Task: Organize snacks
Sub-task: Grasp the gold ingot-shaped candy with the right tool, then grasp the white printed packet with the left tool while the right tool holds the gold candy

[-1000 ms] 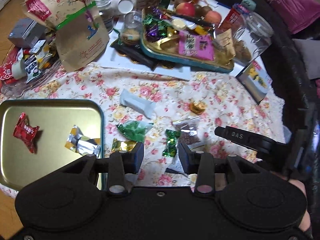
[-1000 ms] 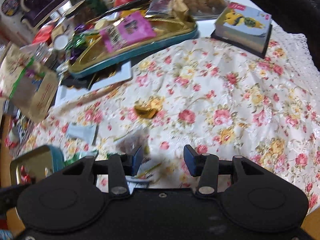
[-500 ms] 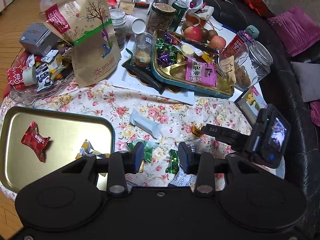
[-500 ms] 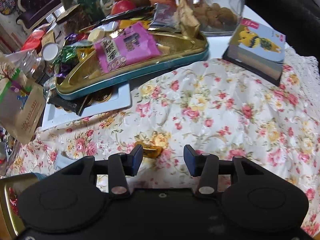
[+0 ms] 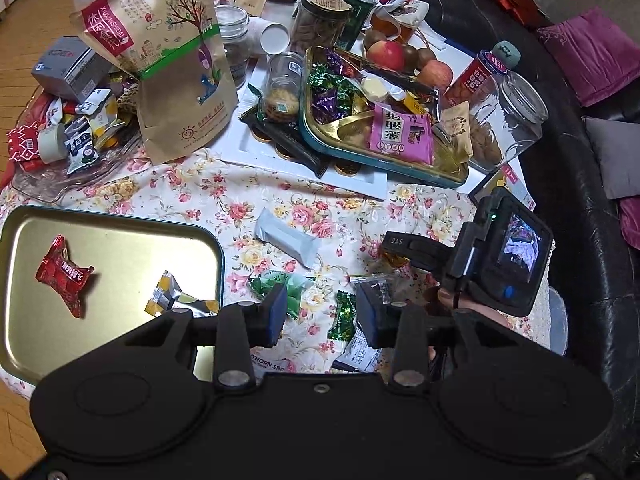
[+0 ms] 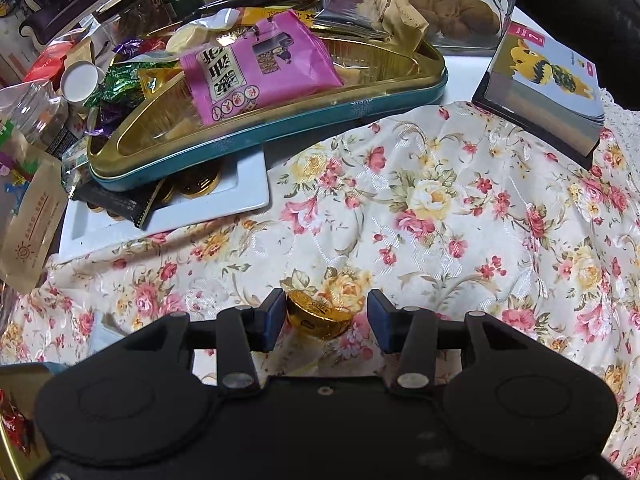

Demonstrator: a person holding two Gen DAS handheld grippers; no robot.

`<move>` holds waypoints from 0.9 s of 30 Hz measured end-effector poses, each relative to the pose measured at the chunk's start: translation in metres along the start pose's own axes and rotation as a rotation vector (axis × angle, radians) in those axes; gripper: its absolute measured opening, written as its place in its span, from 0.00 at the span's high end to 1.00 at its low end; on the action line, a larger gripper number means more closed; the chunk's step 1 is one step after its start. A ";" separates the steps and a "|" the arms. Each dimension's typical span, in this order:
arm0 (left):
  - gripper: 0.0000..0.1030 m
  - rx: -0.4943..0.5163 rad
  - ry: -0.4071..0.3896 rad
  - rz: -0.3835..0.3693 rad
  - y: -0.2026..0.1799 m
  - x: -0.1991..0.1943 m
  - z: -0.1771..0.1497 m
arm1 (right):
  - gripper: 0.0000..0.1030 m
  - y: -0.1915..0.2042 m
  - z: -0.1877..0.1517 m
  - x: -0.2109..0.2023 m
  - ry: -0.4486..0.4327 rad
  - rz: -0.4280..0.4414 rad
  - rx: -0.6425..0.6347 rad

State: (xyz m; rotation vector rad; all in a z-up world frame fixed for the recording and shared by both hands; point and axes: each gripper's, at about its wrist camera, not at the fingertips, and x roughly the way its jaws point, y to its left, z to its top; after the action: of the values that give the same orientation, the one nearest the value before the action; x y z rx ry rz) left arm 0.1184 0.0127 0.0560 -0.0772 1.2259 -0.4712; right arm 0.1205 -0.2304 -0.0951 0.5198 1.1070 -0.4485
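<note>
My right gripper (image 6: 326, 320) is open, its jaws either side of a gold ingot-shaped candy (image 6: 320, 314) on the floral cloth. My left gripper (image 5: 322, 314) is open and empty, held above loose snacks: a dark green candy (image 5: 342, 316), a light green packet (image 5: 280, 286), a grey bar (image 5: 286, 236) and a clear packet (image 5: 380, 284). A gold tin tray (image 5: 200, 240) at the left holds a red candy (image 5: 64, 274) and a yellow-silver candy (image 5: 172, 296). The right gripper also shows in the left wrist view (image 5: 404, 246).
A teal-rimmed gold tin (image 5: 384, 164) with a pink packet (image 6: 256, 68) and candies rests on a white plate (image 6: 168, 216). A brown paper bag (image 5: 176, 72), jars, apples (image 5: 386, 54) and a glass dish of sweets (image 5: 60, 184) crowd the far side. A boxed card deck (image 6: 548, 92) stands right.
My right gripper has moved forward and down until its jaws flank the gold candy. My left gripper has pulled back and up, so more of the table shows.
</note>
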 end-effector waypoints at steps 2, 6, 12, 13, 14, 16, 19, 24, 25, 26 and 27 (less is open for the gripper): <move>0.53 0.002 0.003 0.003 -0.001 0.001 0.000 | 0.64 0.000 -0.002 0.002 0.011 0.003 -0.011; 0.53 0.004 0.012 0.009 -0.002 0.005 0.000 | 0.64 -0.004 -0.009 -0.004 0.008 -0.005 -0.030; 0.53 0.003 0.021 0.026 -0.002 0.011 0.000 | 0.64 -0.018 -0.025 -0.042 0.016 -0.013 -0.066; 0.53 0.000 0.023 0.032 -0.002 0.013 0.000 | 0.64 -0.020 -0.027 -0.051 0.012 -0.015 -0.072; 0.53 -0.003 0.026 0.040 -0.002 0.015 0.000 | 0.64 -0.022 -0.030 -0.060 0.012 -0.019 -0.074; 0.53 -0.004 0.034 0.058 -0.003 0.021 0.000 | 0.64 -0.029 -0.036 -0.078 0.010 -0.007 -0.064; 0.53 0.014 0.054 0.090 -0.008 0.033 -0.004 | 0.64 -0.037 -0.045 -0.102 0.010 0.011 -0.051; 0.53 0.071 0.089 0.111 -0.023 0.052 -0.016 | 0.64 -0.051 -0.061 -0.134 -0.002 0.045 -0.025; 0.53 0.087 0.093 0.115 -0.028 0.055 -0.019 | 0.64 -0.053 -0.062 -0.139 -0.011 0.055 -0.014; 0.53 0.107 0.098 0.122 -0.033 0.058 -0.022 | 0.64 -0.056 -0.063 -0.143 -0.020 0.060 -0.004; 0.53 0.125 0.101 0.127 -0.037 0.062 -0.027 | 0.64 -0.059 -0.064 -0.147 -0.032 0.062 0.008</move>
State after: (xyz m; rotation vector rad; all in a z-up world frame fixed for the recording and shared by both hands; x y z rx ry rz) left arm 0.0979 -0.0399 0.0031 0.1315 1.2892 -0.4434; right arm -0.0157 -0.2274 0.0075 0.5512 1.0555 -0.4060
